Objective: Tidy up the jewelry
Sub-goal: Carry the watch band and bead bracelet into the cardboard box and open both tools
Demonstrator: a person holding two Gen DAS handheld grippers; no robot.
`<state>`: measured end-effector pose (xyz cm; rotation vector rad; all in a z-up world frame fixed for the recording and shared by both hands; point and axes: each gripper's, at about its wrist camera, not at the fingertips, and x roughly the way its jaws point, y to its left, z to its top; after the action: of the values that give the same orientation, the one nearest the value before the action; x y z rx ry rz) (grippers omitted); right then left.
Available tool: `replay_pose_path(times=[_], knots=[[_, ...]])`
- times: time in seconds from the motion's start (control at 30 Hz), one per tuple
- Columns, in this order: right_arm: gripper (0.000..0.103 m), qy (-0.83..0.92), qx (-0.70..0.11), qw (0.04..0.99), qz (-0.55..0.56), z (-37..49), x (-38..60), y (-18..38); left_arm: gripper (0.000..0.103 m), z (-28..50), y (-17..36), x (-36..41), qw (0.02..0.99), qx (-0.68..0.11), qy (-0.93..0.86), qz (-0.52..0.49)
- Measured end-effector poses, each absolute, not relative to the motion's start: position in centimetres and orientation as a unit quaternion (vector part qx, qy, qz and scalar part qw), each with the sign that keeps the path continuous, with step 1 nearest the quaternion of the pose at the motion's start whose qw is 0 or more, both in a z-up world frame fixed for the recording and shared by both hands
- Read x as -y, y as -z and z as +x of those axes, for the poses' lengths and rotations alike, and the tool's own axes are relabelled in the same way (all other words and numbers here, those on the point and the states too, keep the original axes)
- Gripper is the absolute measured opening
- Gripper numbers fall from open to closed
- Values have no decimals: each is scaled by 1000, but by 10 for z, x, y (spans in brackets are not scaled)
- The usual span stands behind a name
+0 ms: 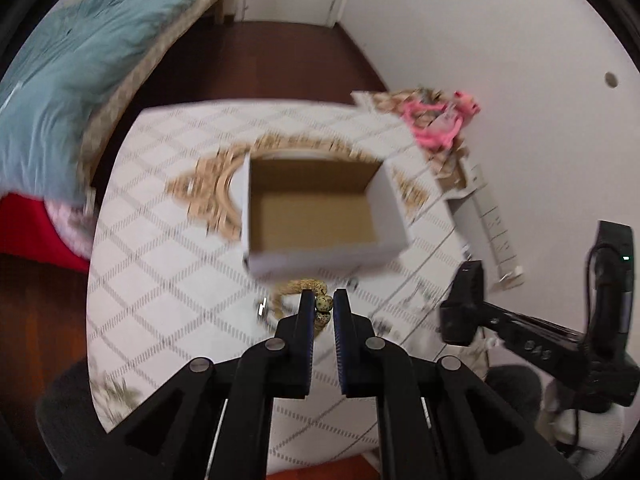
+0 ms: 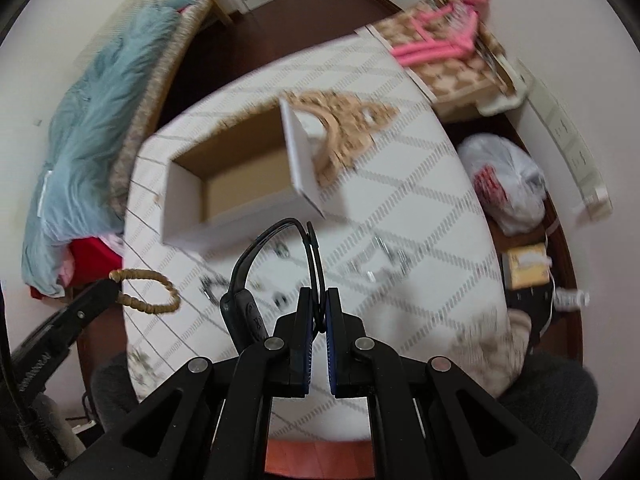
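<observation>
An open white cardboard box (image 1: 320, 216) with a brown inside stands on the round table (image 1: 160, 280); it also shows in the right wrist view (image 2: 240, 184). My left gripper (image 1: 323, 307) is shut on a beige beaded bracelet (image 1: 298, 286), held just in front of the box; the bracelet also shows in the right wrist view (image 2: 148, 292). My right gripper (image 2: 318, 308) is shut on a black band (image 2: 280, 240), held above the table near the box. Small silver jewelry pieces (image 2: 380, 260) lie scattered on the cloth.
A wooden ornate frame (image 1: 216, 196) lies under the box. A pink item (image 1: 436, 120) rests on a patterned box at the back right. A bed with a blue blanket (image 1: 80, 60) is on the left. A white plastic bag (image 2: 508, 180) sits on the floor.
</observation>
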<state>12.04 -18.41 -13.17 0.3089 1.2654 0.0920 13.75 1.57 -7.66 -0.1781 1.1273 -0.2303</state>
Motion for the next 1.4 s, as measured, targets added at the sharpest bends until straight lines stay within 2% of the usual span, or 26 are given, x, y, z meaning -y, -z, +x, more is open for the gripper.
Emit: replay_pose_path(times=[0.23, 0.5, 0.73, 0.83, 0.87, 0.9, 0.93, 0.97, 1.0, 1.03, 1.13, 1.17, 1.2, 1.23, 1.3, 1.4], knots=[[6, -72, -577, 806, 110, 196, 155, 123, 7, 204, 75, -28, 838, -528, 109, -89], [6, -86, -611, 785, 49, 264, 119, 159, 7, 260, 122, -40, 808, -571, 106, -104], [6, -81, -640, 764, 3, 290, 101, 191, 7, 282, 149, -43, 779, -609, 97, -115], [14, -75, -649, 757, 4, 294, 101, 198, 9, 285, 154, -47, 773, -619, 76, -114], [23, -73, -650, 757, 6, 294, 102, 198, 10, 286, 153, -48, 775, -618, 71, -109], [31, -73, -649, 757, 6, 294, 102, 198, 15, 286, 152, -48, 777, -617, 65, -104], [35, -74, -647, 759, 7, 293, 102, 196, 20, 285, 150, -49, 781, -615, 57, -95], [44, -75, -645, 760, 7, 292, 101, 194, 37, 284, 148, -49, 785, -611, 53, -88], [53, -75, -642, 763, 7, 290, 101, 190, 62, 283, 145, -50, 791, -605, 42, -80], [56, -77, -639, 766, 10, 289, 100, 187, 70, 282, 142, -51, 795, -601, 35, -76], [62, -75, -628, 774, 12, 283, 100, 177, 72, 278, 136, -54, 809, -585, 17, -61], [72, -74, -624, 778, 11, 281, 101, 173, 76, 276, 135, -55, 811, -583, 5, -51], [89, -66, -620, 782, 3, 276, 101, 170, 83, 272, 134, -56, 816, -576, -9, -38], [94, -59, -617, 785, -6, 272, 102, 168, 87, 268, 132, -56, 822, -568, -18, -29], [96, -47, -612, 789, -22, 265, 104, 167, 102, 260, 131, -55, 832, -553, -28, -16], [96, -30, -611, 790, -39, 253, 108, 172, 103, 249, 133, -53, 837, -545, -40, -2]])
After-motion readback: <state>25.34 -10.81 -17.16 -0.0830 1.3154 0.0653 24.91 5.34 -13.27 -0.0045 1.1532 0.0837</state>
